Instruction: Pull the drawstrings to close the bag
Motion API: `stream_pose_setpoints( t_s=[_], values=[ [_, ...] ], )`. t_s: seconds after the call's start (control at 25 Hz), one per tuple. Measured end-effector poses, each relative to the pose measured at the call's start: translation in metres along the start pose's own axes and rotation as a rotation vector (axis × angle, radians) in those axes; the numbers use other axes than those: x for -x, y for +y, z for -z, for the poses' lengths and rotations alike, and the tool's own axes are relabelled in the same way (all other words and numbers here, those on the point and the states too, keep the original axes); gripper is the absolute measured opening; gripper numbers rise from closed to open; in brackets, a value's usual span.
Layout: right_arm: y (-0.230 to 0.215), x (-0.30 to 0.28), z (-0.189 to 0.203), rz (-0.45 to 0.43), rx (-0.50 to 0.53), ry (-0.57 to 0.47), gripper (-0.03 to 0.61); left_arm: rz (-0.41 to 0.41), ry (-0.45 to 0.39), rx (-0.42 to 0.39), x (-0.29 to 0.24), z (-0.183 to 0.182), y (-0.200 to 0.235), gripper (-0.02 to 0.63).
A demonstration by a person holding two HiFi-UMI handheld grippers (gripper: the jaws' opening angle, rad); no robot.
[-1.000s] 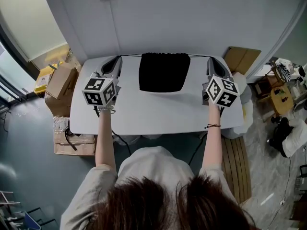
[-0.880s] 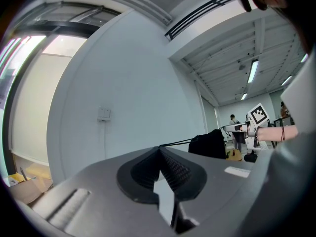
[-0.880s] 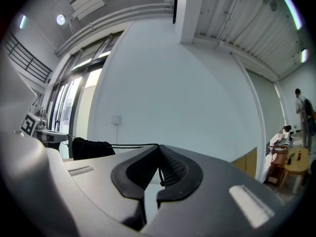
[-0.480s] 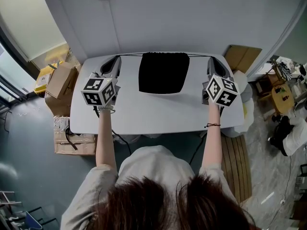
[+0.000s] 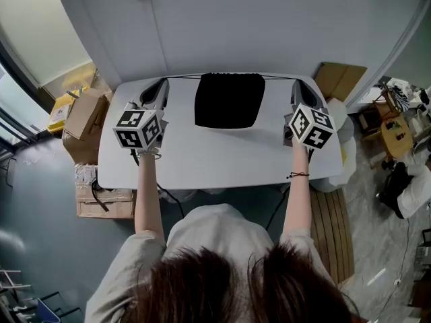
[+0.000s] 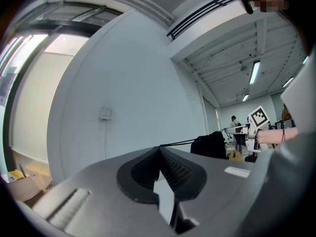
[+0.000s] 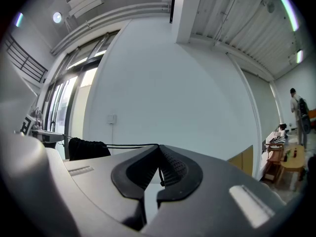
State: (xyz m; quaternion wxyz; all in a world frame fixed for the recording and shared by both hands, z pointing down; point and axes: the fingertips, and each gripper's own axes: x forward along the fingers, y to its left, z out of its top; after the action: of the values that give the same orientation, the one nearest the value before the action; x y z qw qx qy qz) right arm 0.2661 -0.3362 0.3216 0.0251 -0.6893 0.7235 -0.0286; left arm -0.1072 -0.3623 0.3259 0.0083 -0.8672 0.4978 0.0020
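**Both drawstrings pinched, cords taut — bag at the far edge of the counter**

Pose: left forearm and right forearm are stretched straight ahead, roughly parallel and well apart. Each carries its gripper level, with the jaws pointing at the white wall. The marker cubes sit over the hands.

Left gripper: jaws pressed together on the left drawstring. The thin black cord leaves the jaw tips and runs straight across to the bag.

Right gripper: jaws pressed together on the right drawstring. A short loose tail of cord hangs down between the pads, and the rest runs straight to the bag.

Bag: black, lying flat on the white counter midway between the two grippers. Its top edge is at the counter's far side, just in front of the wall. From the head view the two cords form one straight line along that top edge — no visible sag.

Surroundings: cardboard boxes on the floor to the left of the counter.
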Motion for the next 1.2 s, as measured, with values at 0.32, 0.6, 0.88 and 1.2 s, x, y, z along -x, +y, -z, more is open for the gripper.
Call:
stream_pose_setpoints(
  t_s=[0.32, 0.6, 0.88, 1.2],
  values=[
    [-0.005, 0.0, 0.001, 0.019, -0.009, -0.006, 0.017, -0.014, -0.009, 0.007, 0.0, -0.001, 0.001, -0.002],
    [-0.006, 0.002, -0.002, 0.03, -0.03, -0.016, 0.017, -0.021, -0.016, 0.016, 0.003, -0.003, 0.002, -0.001],
    [-0.009, 0.004, -0.003, 0.045, -0.037, -0.02, 0.017, -0.024, -0.021, 0.016, 0.005, -0.005, 0.003, -0.001],
    [-0.013, 0.005, -0.002, 0.056, -0.058, -0.023, 0.017, -0.024, -0.022, 0.017, 0.006, -0.005, 0.003, 0.0]
  ],
)
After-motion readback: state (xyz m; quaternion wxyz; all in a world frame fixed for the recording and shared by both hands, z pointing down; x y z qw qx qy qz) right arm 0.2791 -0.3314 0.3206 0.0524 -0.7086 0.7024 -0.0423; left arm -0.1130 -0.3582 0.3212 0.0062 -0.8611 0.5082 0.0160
